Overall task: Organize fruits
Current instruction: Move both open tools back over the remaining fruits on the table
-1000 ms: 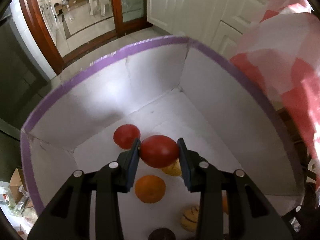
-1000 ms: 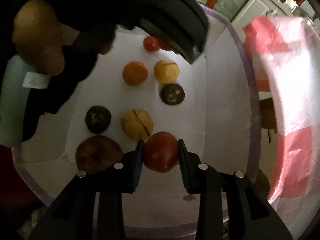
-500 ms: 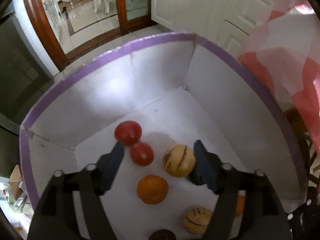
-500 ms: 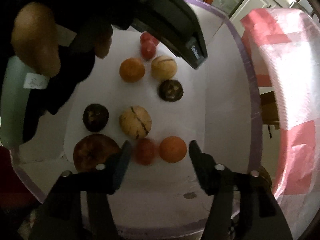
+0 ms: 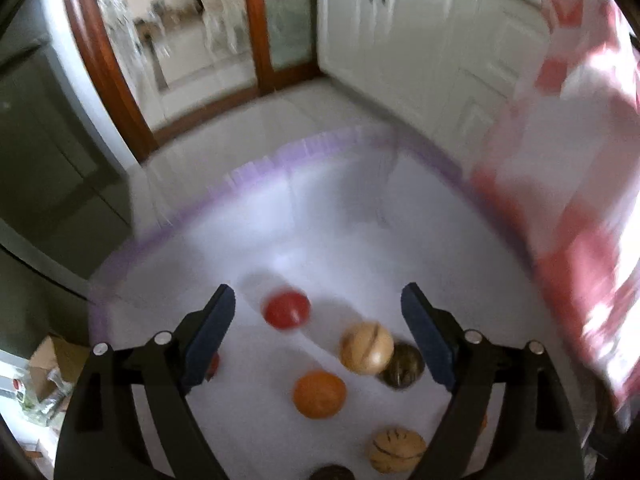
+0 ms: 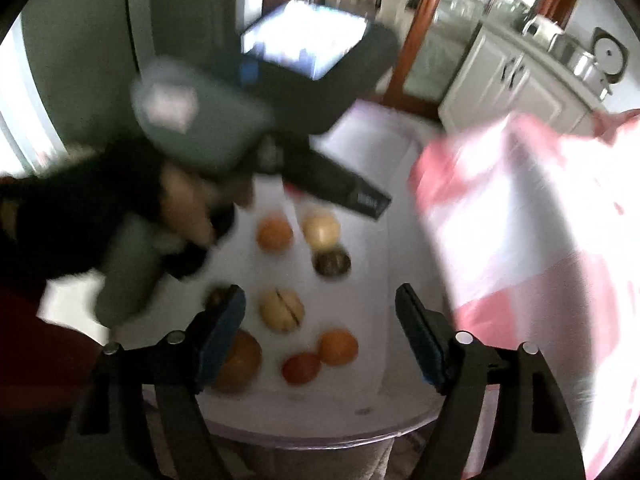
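Note:
A white box with a purple rim [image 5: 280,160] holds several fruits. In the left wrist view a red tomato [image 5: 286,309], a tan striped fruit [image 5: 366,347], a dark fruit [image 5: 404,366] and an orange [image 5: 319,394] lie on its floor. My left gripper [image 5: 318,334] is open and empty above them. In the right wrist view a red tomato [image 6: 301,367], an orange [image 6: 338,347] and a tan fruit [image 6: 281,310] lie near the box's front. My right gripper [image 6: 320,334] is open and empty above them. Both views are blurred.
A red and white checked cloth [image 5: 580,200] hangs along the box's right side, also in the right wrist view [image 6: 540,240]. The hand holding the left gripper's body [image 6: 240,132] fills the upper left of the right wrist view. White cabinets [image 5: 420,40] stand behind.
Both grippers opened and let go of their red tomatoes, which now lie in the box. Both grippers have since lifted and pulled back from the fruits.

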